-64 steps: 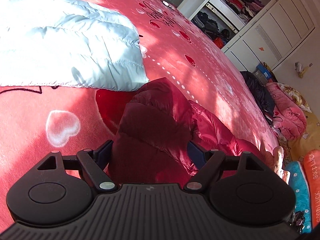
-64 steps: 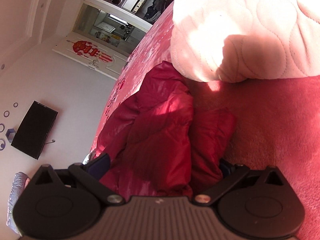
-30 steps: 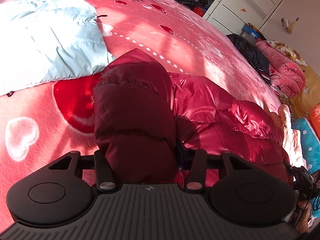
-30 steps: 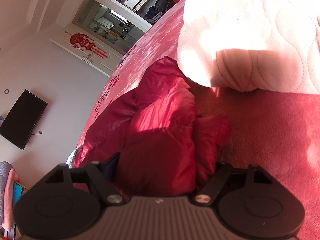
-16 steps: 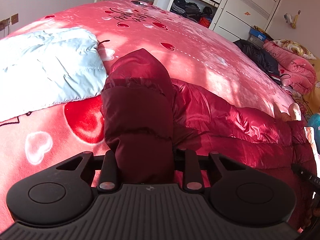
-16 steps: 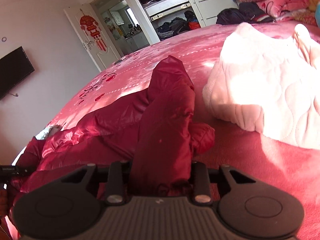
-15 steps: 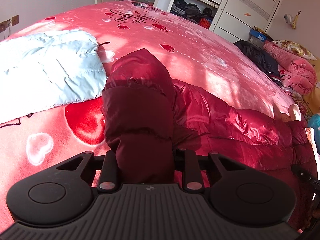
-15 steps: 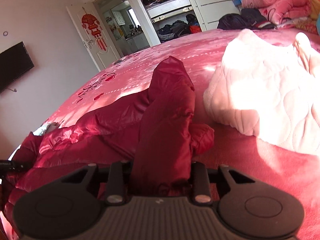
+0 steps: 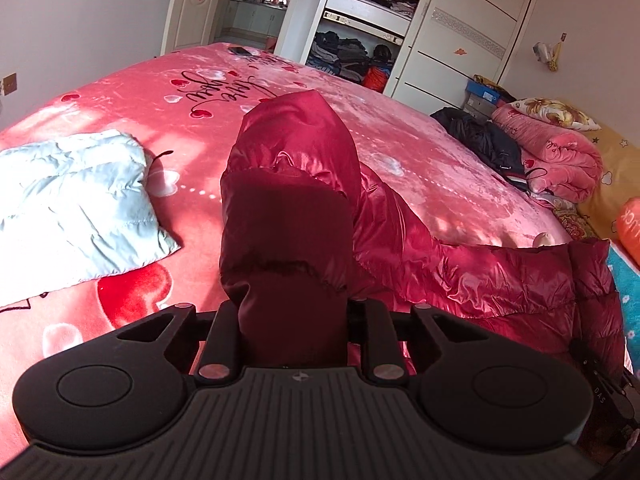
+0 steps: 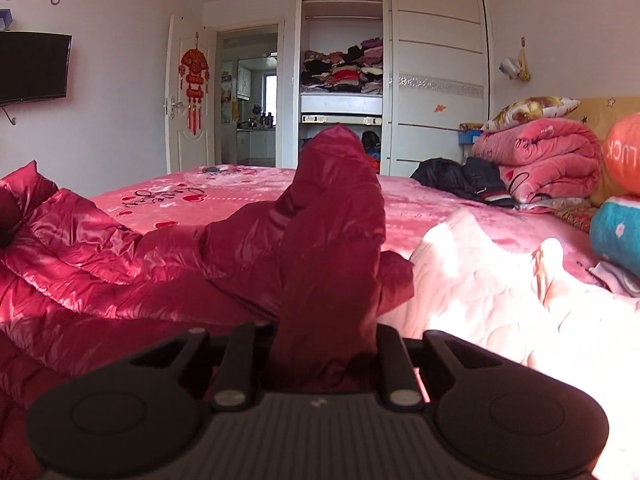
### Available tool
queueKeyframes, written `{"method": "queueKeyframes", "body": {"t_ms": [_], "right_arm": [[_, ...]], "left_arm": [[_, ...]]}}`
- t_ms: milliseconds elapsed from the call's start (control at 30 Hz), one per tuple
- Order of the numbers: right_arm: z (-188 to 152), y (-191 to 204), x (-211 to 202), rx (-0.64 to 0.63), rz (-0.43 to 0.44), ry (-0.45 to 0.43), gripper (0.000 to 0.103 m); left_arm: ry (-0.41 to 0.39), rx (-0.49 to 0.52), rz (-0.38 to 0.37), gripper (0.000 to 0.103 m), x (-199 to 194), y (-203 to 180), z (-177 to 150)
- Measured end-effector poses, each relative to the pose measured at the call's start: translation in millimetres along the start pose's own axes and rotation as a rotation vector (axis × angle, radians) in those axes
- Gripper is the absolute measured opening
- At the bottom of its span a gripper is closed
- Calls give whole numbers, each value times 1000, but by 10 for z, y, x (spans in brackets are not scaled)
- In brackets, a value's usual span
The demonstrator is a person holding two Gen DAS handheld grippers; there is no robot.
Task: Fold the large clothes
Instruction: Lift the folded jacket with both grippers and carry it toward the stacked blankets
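A dark red puffer jacket [image 9: 288, 208] lies spread across the pink bed. My left gripper [image 9: 292, 312] has a bunched fold of it standing up between its fingers; the jaws are closing and press on the cloth. In the right wrist view the same jacket [image 10: 332, 240] rises as another thick fold out of my right gripper [image 10: 326, 332], whose jaws are also closing and squeeze the fabric. The rest of the jacket stretches between the two grips and sags onto the bed. Both sets of fingertips are hidden by the cloth.
A folded light blue jacket [image 9: 68, 204] lies on the bedcover [image 9: 200, 92] to the left. A pink quilted garment [image 10: 480, 280] sits right of the red jacket. Black clothes [image 9: 480, 140] and folded pink blankets [image 10: 540, 160] are at the head end. An open wardrobe [image 10: 344, 68] stands behind.
Both grippers went from open around the jacket to closed on its folds and rose, lifting the fabric. The right wrist rolled until its view came level.
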State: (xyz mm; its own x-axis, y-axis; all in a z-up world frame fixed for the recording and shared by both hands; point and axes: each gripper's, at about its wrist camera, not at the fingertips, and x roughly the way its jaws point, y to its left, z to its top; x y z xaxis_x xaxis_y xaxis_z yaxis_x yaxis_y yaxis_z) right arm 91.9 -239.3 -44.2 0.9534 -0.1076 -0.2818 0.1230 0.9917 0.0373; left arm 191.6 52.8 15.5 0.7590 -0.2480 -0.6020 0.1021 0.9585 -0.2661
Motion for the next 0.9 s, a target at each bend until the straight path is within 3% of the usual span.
{"method": "queueKeyframes", "body": {"t_ms": [233, 467, 667, 900], "right_arm": [[213, -483, -186, 30, -148, -153, 16], [404, -1264, -298, 150, -341, -251, 16], [450, -1910, -387, 252, -527, -322, 16], [384, -2353, -433, 251, -672, -295, 17]], "left_arm": [[-76, 49, -101, 23, 5, -643, 337], [-147, 128, -268, 23, 146, -1612, 694], [-162, 206, -373, 24, 612, -2499, 824], [-85, 207, -409, 25, 1523, -3150, 809]]}}
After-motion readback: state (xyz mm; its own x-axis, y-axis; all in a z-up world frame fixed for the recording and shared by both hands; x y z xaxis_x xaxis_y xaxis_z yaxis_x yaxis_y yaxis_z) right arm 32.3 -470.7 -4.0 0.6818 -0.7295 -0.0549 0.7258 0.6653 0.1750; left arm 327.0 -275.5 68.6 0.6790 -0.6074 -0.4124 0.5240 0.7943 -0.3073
